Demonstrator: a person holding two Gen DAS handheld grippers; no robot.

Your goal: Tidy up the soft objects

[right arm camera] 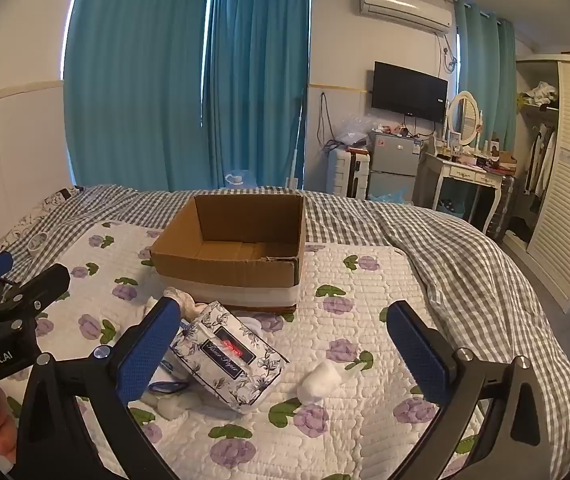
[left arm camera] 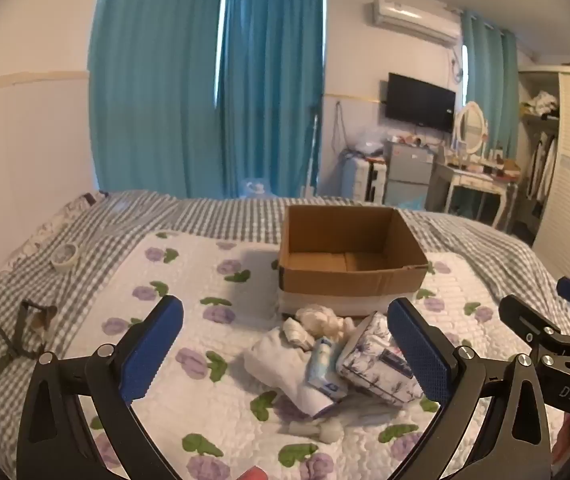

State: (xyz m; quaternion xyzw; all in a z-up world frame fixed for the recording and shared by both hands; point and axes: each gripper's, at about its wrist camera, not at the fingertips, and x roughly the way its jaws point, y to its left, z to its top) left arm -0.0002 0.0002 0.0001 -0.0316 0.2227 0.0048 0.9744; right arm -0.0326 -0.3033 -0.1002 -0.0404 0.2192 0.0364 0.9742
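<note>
An open, empty cardboard box (left arm camera: 351,256) (right arm camera: 231,252) stands on the flowered quilt. In front of it lies a pile of soft things: a floral tissue pack (left arm camera: 379,360) (right arm camera: 231,360), a folded white cloth (left arm camera: 281,364), a small blue-white pack (left arm camera: 323,368), a crumpled white bundle (left arm camera: 319,318) and a white wad (right arm camera: 321,378). My left gripper (left arm camera: 285,344) is open and empty, held above the pile. My right gripper (right arm camera: 285,344) is open and empty, over the quilt just right of the tissue pack.
A tape roll (left arm camera: 65,256) and a dark strap (left arm camera: 5,340) lie on the checked blanket at the left. The bed's right edge drops toward a wardrobe (right arm camera: 565,184) and a dressing table (right arm camera: 469,168). Teal curtains hang behind the bed.
</note>
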